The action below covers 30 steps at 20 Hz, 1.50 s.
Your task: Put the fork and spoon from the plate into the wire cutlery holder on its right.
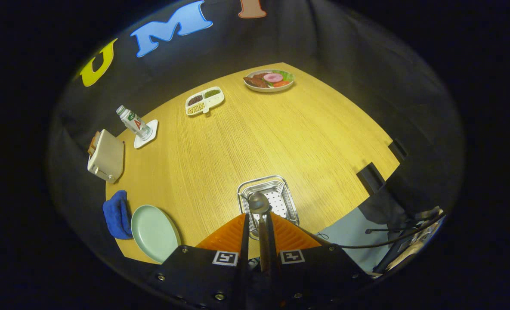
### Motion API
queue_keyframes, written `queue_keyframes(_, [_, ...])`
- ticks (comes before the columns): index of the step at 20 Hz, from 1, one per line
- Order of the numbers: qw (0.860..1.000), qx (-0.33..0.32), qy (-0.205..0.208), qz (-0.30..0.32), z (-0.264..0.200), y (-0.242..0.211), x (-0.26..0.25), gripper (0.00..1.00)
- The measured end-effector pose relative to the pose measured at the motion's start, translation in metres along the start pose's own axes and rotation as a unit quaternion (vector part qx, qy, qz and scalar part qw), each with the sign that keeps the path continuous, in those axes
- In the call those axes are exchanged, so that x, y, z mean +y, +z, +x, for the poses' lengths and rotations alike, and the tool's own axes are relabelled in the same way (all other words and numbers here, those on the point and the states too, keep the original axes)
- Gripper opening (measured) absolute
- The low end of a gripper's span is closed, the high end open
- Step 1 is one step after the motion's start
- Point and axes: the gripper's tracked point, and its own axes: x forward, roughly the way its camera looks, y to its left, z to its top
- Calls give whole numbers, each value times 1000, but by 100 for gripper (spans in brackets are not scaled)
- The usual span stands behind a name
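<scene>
Above the holder (268,200), your gripper (258,224) pinches the spoon (259,202) by its handle, bowl hanging over the tray. Release off-centre or tilted and you risk it catching the rim and falling onto the table (255,137).

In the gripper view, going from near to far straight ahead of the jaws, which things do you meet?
Gripper shut on the spoon → wire holder → bare table → divided snack dish → plate of food.

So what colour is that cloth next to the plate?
Blue. The cloth lies bunched beside the pale green plate, as seen in the gripper view.
</scene>
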Motion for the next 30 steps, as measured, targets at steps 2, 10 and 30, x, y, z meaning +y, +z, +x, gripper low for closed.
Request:
queue_keyframes(2, [999, -35, 4, -6, -7, 15, 4, 21])
queue_keyframes(10, [967, -250, 7, -56, -71, 98, 20, 21])
queue_keyframes(30, [908, -408, -31, -94, -151, 175, 7, 21])
